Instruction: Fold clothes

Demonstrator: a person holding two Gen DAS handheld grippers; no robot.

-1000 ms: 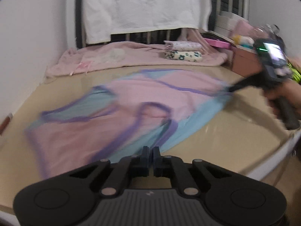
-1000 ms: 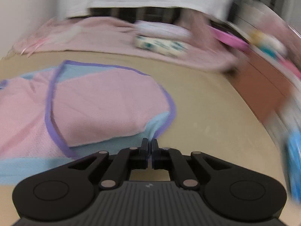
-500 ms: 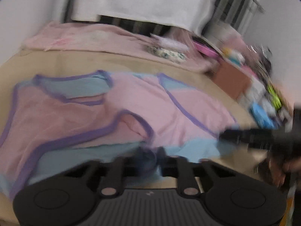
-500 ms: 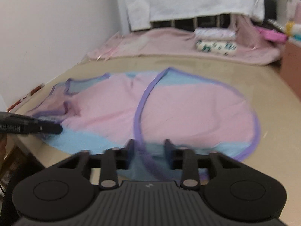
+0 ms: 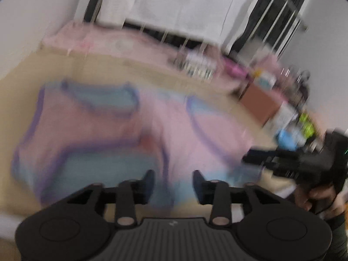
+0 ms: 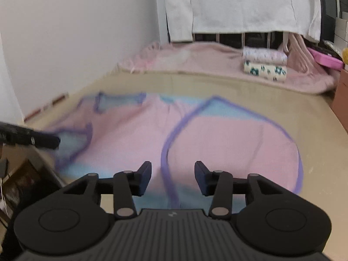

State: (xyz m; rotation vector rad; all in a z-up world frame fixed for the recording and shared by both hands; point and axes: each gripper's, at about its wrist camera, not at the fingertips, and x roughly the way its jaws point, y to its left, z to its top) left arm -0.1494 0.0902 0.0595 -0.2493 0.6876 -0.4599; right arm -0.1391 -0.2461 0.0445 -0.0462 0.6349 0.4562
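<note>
A pink and light-blue garment with purple trim (image 6: 217,139) lies spread flat on the beige table (image 6: 304,100), its near hem reaching the table's front edge. The left gripper (image 5: 174,183) and the right gripper (image 6: 173,177) both hover just above that hem with jaws spread apart and nothing between them. A pink blanket (image 6: 195,58) lies along the far edge, with a stack of folded clothes (image 6: 264,65) resting on it near the far right corner
</note>
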